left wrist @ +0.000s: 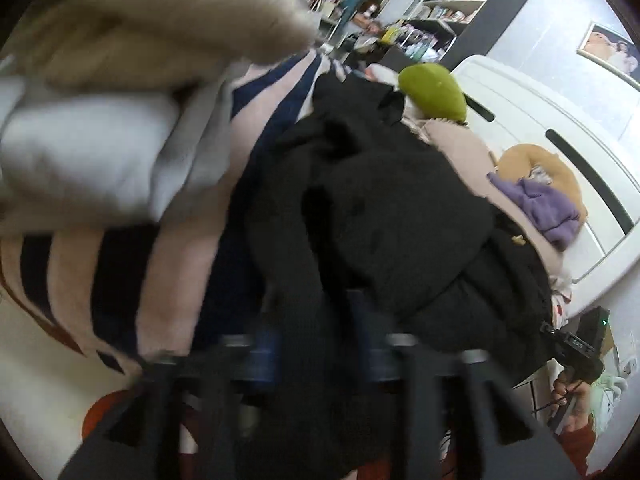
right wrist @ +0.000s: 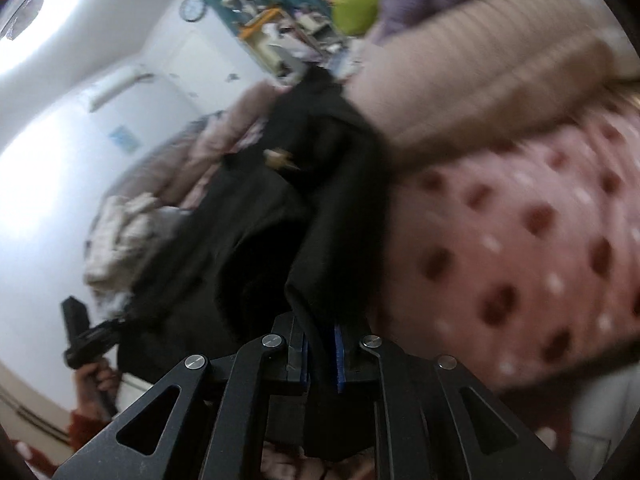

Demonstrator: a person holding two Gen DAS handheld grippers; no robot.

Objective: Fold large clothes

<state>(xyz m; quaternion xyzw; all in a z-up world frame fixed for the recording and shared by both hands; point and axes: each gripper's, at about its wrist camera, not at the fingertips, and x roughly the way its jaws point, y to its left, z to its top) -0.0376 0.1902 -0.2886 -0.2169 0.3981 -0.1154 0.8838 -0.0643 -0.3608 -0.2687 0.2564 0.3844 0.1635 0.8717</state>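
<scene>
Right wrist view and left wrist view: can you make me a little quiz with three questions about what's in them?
1. True or false: the right gripper has a fold of the black garment between its fingers.
2. Which pattern is on the pink cover beside the black garment? A stripes, B dots, C checks.
3. In the left wrist view, what colour is the plump cushion lying beyond the black garment?

Key: 1 true; 2 B; 3 green.
</scene>
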